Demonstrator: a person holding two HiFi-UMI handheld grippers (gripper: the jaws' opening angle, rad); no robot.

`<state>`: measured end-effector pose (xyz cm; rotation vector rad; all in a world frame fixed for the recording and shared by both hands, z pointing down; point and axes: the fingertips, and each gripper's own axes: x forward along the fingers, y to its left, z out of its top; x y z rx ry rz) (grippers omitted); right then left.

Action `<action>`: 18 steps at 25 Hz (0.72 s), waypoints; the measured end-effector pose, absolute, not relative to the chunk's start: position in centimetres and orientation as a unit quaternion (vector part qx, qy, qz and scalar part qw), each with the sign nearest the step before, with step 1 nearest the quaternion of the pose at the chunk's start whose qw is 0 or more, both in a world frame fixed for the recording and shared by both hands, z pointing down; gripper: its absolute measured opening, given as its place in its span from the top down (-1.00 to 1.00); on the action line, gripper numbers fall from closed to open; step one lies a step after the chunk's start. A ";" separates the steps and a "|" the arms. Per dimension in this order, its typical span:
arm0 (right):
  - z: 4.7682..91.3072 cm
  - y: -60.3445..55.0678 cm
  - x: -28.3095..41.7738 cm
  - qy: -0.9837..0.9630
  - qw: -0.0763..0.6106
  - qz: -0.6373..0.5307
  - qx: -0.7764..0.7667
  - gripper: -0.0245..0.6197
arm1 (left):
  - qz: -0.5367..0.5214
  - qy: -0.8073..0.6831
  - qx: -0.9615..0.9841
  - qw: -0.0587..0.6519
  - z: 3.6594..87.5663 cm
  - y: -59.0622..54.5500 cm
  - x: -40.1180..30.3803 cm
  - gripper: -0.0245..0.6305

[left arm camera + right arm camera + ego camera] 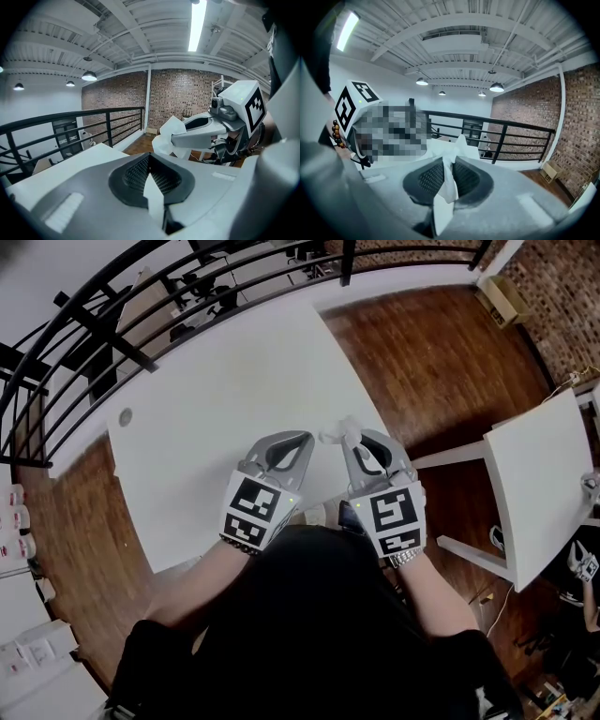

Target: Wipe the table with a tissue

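**Q:** What did the room look like?

**A:** It was a loft with a dark wooden floor [422, 352], a black railing [122, 296] and a brick wall [562, 296]. A long white bench [216, 427] ran away from the person, and a second white table [544, 484] stood to the right, well apart from it.

**Q:** Where were the two grippers?

**A:** They were side by side over the near end of the bench, and both pointed away from the person. The left gripper [302, 442] and the right gripper [352, 442] were near each other but not touching.

**Q:** And the tissue?

**A:** The tissue [337, 432] was crumpled and white. The right gripper's jaws were clenched on it, so it ran down the seam between them and fanned out past the tips [449, 183]. In the left gripper view it was raised off the bench [165, 136].

**Q:** What about the left gripper's jaws?

**A:** They were pressed together as well. A thin white scrap [153, 197] was pinched in their seam. It looked like tissue, though that could not be told for sure.
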<state>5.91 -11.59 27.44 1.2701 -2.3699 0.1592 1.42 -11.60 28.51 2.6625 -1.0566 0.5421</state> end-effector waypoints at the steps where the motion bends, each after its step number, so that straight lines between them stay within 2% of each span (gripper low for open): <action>1: 27.5 -11.7 6.0 -0.858 0.222 0.057 0.459 0.85 | 0.186 -0.360 0.907 0.113 28.6 -11.7 1.5 0.88; 18: 27.5 -13.0 7.1 -0.861 0.219 0.053 0.457 0.85 | 0.197 -0.365 0.904 0.106 28.8 -13.0 2.4 0.88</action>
